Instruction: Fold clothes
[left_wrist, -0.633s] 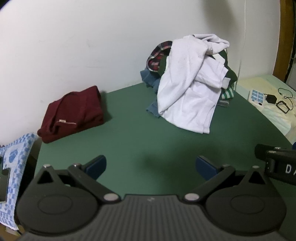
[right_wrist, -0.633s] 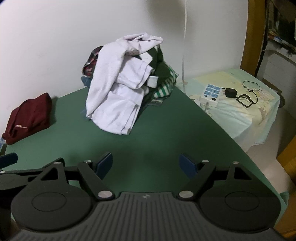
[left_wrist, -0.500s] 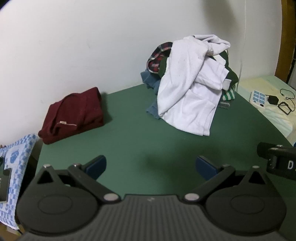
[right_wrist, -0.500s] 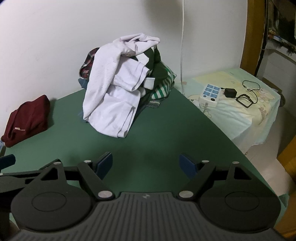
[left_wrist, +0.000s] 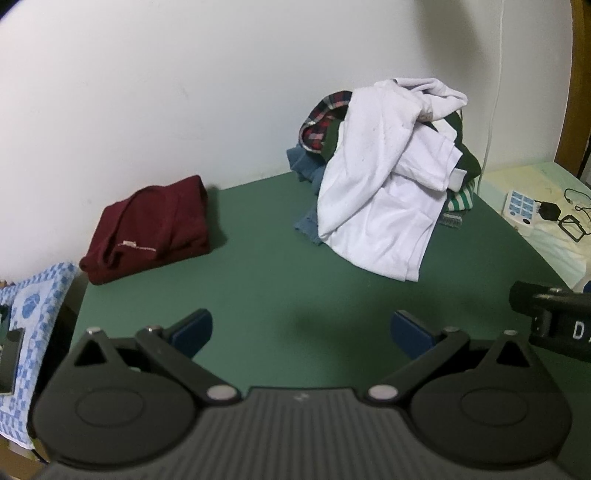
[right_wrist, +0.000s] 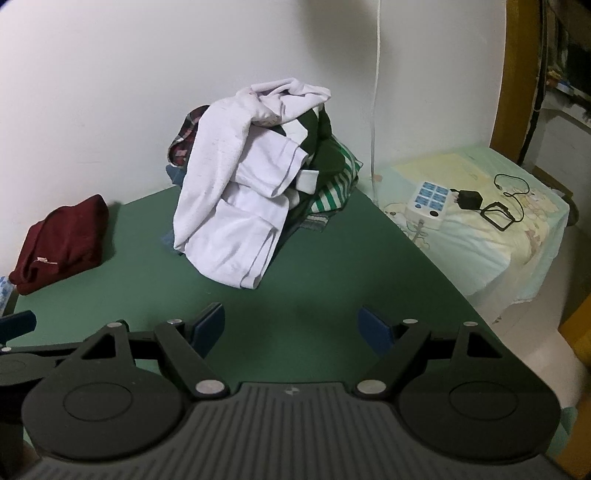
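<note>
A heap of unfolded clothes stands at the back of the green table (left_wrist: 258, 280), against the wall. A white garment (left_wrist: 380, 192) drapes over its front; it also shows in the right wrist view (right_wrist: 236, 206). Plaid, blue, dark green and striped pieces lie under it. A folded maroon garment (left_wrist: 151, 225) lies at the back left, also seen in the right wrist view (right_wrist: 62, 240). My left gripper (left_wrist: 301, 332) is open and empty above the near table. My right gripper (right_wrist: 293, 326) is open and empty, to its right.
A bed with a pale sheet (right_wrist: 480, 236) stands right of the table, carrying a white power strip (right_wrist: 428, 201) and a black charger with cable (right_wrist: 471, 199). A blue-white checked cloth (left_wrist: 29, 314) lies off the table's left edge. The white wall is behind.
Both grippers have drifted a little, so the clothes heap sits slightly further right in the right wrist view. Both stay open and empty. The clothes have not moved.
</note>
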